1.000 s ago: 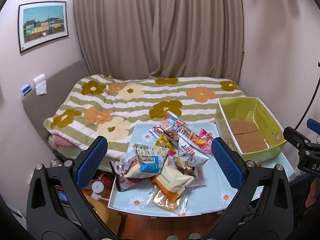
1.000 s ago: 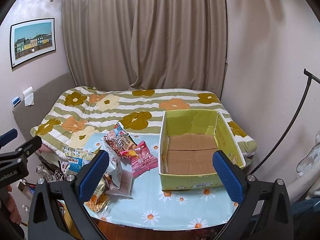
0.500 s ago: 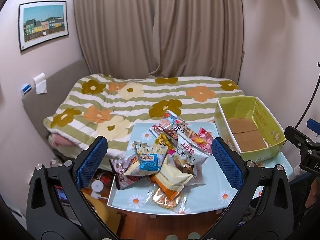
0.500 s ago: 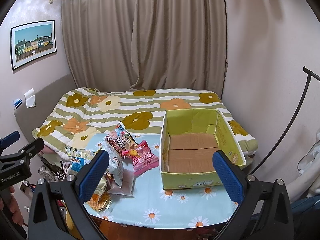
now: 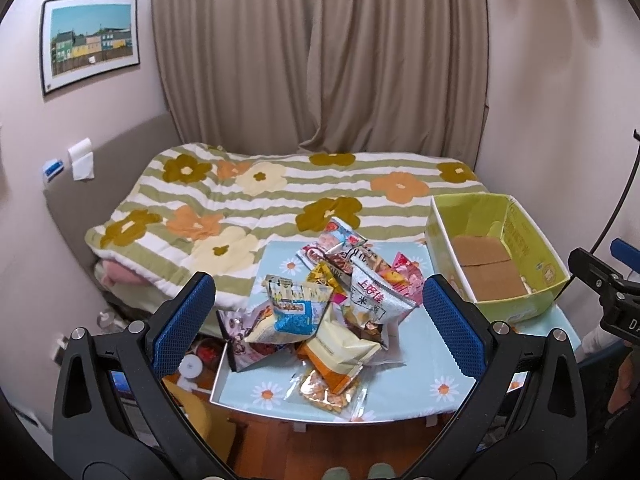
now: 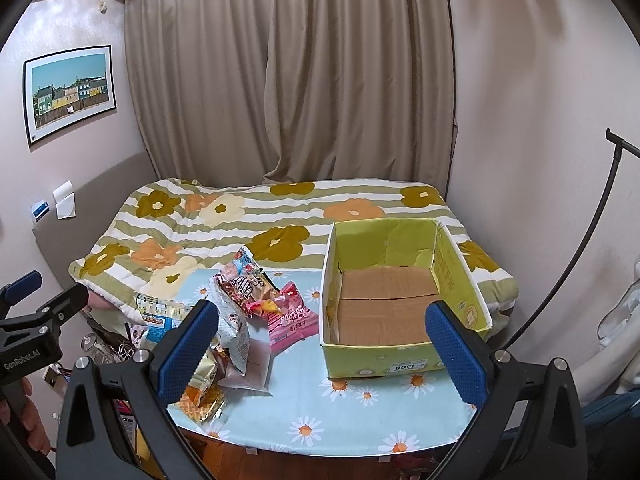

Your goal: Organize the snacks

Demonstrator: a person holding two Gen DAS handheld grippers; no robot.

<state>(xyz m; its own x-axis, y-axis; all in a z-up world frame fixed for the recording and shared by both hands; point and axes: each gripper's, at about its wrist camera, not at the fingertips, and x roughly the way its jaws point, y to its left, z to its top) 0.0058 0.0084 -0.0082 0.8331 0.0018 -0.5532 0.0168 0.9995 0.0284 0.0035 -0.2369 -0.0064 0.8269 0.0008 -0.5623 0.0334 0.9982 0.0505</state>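
Both claws gape wide, holding nothing — the left claw [image 5: 318,316] hangs above the snacks [image 5: 320,312] heaped on the surface [image 6: 360,412]. Past the right claw [image 6: 320,344] sits the box [image 6: 404,364], bare inside. Lower packets are half buried — labels unreadable. Beyond lies the bed [image 5: 280,196].

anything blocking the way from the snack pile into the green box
Nothing visible does. The pile of snack packets lies on the daisy-print table beside the open green cardboard box, which holds nothing, with bare tabletop between them. Both grippers hang open above.
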